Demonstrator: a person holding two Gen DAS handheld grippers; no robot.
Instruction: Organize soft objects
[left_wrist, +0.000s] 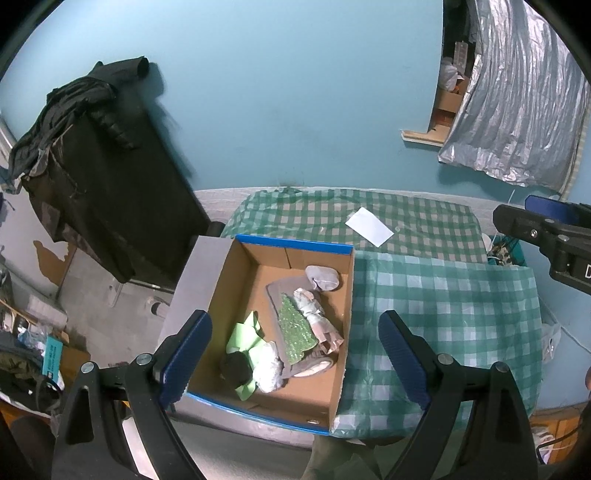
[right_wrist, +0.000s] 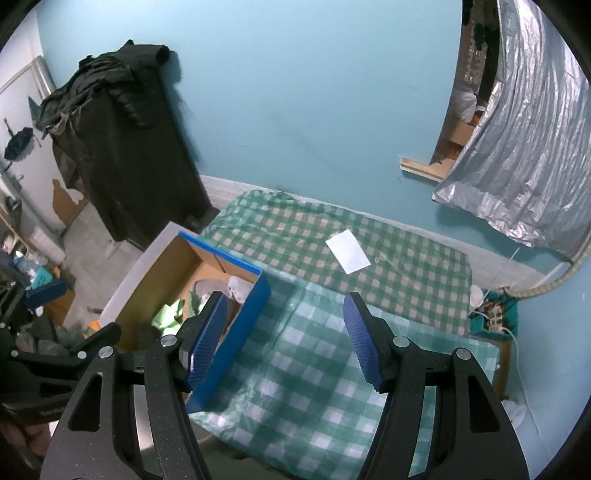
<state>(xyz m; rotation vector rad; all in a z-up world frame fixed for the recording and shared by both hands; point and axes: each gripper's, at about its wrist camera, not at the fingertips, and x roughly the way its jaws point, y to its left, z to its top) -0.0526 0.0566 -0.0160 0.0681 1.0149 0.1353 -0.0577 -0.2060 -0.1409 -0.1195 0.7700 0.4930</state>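
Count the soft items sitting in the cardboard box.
About 6, all in the cardboard box: grey bundle at the far end, brown cloth, green beaded piece, pale bundle, light green cloth, white bag. More may be hidden.

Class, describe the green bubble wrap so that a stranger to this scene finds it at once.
Start at the checked tablecloth and go to the open cardboard box at its left edge. Among the soft things inside, the green bubble wrap lies flat on a grey cloth; it alone is bumpy and shiny.
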